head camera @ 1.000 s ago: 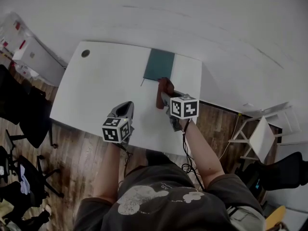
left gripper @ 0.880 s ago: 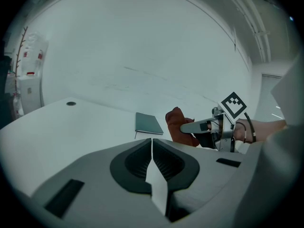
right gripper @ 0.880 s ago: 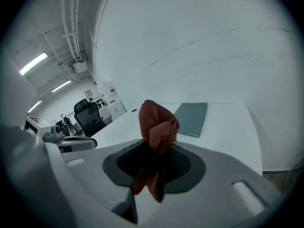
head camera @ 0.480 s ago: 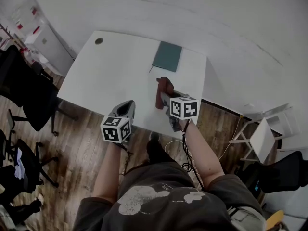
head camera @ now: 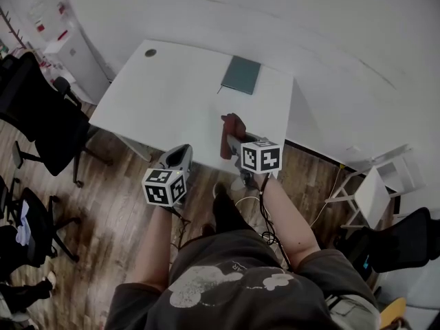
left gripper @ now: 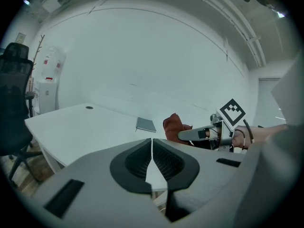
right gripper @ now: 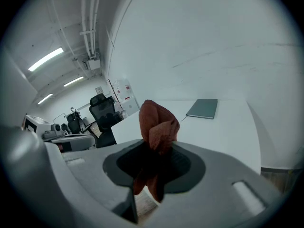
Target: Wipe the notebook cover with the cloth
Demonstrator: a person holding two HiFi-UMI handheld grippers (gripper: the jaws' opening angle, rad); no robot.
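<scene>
A dark green notebook point(head camera: 241, 75) lies flat near the far edge of the white table point(head camera: 172, 105); it also shows in the left gripper view as the notebook point(left gripper: 146, 124) and in the right gripper view as the notebook point(right gripper: 203, 108). My right gripper point(head camera: 229, 135) is shut on a rust-red cloth point(head camera: 230, 130), held over the table's near edge, well short of the notebook. The cloth point(right gripper: 157, 126) bunches up between the jaws. My left gripper point(head camera: 180, 157) is shut and holds nothing, off the table's near side.
A small dark round spot point(head camera: 150, 52) marks the table's far left corner. Black office chairs point(head camera: 41, 122) stand on the wooden floor at the left. A white cabinet point(head camera: 58, 36) stands at the far left, white furniture point(head camera: 375, 191) at the right.
The view has pulled back from the table: the table and notebook sit farther off and more floor shows. Both grippers kept their places, the cloth still held in the right one.
</scene>
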